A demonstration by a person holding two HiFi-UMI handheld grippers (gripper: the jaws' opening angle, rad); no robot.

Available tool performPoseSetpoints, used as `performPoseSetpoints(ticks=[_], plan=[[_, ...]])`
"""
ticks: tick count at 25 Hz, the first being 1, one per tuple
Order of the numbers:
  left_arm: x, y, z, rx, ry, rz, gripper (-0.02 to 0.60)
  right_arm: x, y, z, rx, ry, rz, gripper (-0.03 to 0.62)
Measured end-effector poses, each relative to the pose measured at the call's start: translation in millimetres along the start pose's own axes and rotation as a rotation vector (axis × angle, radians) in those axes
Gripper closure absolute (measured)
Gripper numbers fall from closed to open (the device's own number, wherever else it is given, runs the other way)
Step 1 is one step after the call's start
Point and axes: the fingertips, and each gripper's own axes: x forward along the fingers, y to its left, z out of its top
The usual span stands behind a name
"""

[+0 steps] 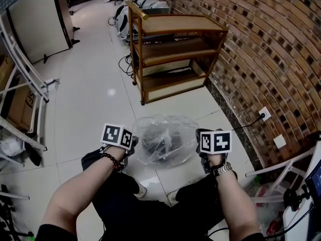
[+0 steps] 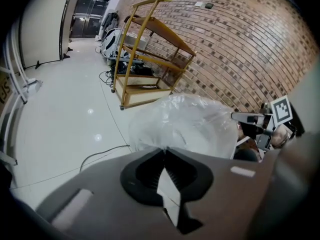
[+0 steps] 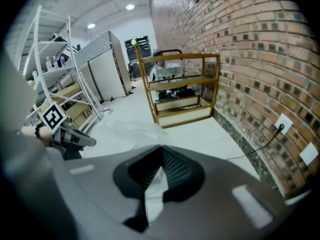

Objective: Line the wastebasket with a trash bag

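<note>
A clear trash bag point(image 1: 165, 134) billows between my two grippers, spread over a dark wastebasket point(image 1: 159, 145) that shows through the plastic on the white floor. My left gripper point(image 1: 131, 145) is shut on the bag's left edge; a strip of plastic runs between its jaws point(image 2: 167, 186). At the bag's right edge my right gripper point(image 1: 202, 140) is shut on the plastic too, with film pinched in its jaws point(image 3: 156, 184). The left gripper view shows the bag point(image 2: 185, 124) puffed up ahead. In the right gripper view the bag point(image 3: 127, 131) stretches flat to the left.
A wooden shelf cart point(image 1: 173, 54) stands a little beyond the basket, against the curved brick wall point(image 1: 271, 44). A wall socket point(image 1: 264, 113) with a cable sits at right. White metal racks point(image 1: 22, 84) stand at left. The person's legs point(image 1: 130, 195) are just behind the basket.
</note>
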Motion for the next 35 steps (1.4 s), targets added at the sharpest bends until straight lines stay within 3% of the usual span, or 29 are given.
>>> performPoseSetpoints(ticks=[7,16,29,35], plan=[[17,16,-11,0.008,0.078,0.039,0.577,23,-7,-22,0.0,0.049,-0.023,0.591],[41,33,-20,0.0,0.119,0.074,0.577,47,-19,-44,-0.012,0.083,-0.065,0.591],[51,41,1,0.009,0.049,0.085,0.577,66,-28,-37,-0.032,0.012,-0.088,0.591],[67,47,-3,-0.002,0.065,0.093,0.571,89,-36,-51,-0.02,0.025,-0.085,0.588]])
